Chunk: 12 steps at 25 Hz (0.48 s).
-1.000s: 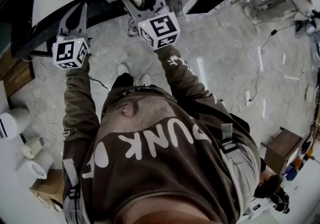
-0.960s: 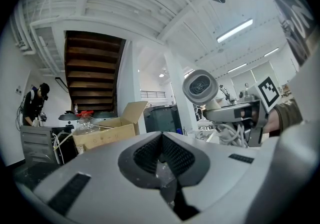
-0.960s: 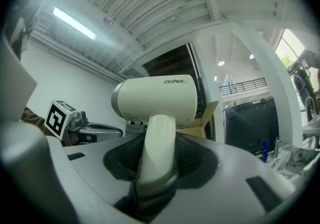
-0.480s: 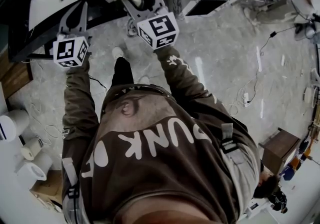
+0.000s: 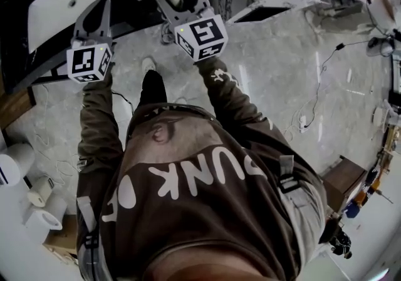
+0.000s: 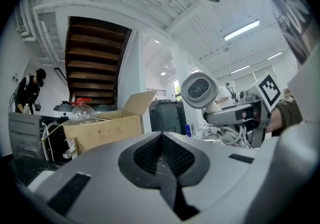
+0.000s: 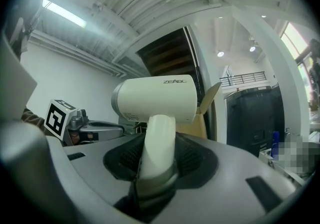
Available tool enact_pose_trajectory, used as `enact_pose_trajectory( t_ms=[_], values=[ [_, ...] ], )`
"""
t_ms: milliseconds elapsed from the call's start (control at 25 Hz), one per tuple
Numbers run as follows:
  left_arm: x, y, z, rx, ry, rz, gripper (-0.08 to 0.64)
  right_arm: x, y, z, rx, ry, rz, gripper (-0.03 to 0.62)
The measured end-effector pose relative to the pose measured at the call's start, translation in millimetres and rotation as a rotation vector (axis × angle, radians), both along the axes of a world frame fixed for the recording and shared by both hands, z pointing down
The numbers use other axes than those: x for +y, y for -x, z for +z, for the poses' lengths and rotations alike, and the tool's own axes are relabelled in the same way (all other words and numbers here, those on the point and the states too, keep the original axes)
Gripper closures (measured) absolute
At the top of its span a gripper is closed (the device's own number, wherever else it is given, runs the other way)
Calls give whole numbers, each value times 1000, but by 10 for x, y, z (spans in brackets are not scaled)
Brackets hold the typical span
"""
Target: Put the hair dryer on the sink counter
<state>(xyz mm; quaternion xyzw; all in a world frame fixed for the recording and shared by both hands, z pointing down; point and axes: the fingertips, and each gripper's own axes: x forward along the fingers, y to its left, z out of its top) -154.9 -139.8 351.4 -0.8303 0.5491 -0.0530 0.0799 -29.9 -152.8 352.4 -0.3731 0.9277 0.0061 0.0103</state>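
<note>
Right claw [image 7: 159, 140]: jaws part-way closed and clamped on the handle [image 7: 156, 153] of the hair dryer [image 7: 155, 99]. Pads pressed on both sides of the handle. Dryer was cream-white and stood upright above the jaws, barrel lying crosswise over the tips. It was carried in the air, touching nothing else.

Left claw [image 6: 161, 138]: jaws drawn together, tips meeting, nothing between them. From this claw the dryer's round rear grille showed up and to its right, well apart from it.

Head view: both claws were held out level ahead of the person [image 5: 207, 186], side by side, right claw a little further forward. A white basin [image 5: 56, 4] lay just beyond and to the left of the left claw's tips. A cardboard box [image 6: 100, 128] stood beyond the left claw, left of its line.
</note>
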Motion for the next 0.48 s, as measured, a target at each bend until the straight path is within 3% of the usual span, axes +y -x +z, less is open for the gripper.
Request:
enact_pose_trajectory(
  t_ms=[480],
  values=[
    [-1147, 495, 480, 51, 59, 46, 566, -1153, 648, 400, 74, 163, 59, 425]
  ],
)
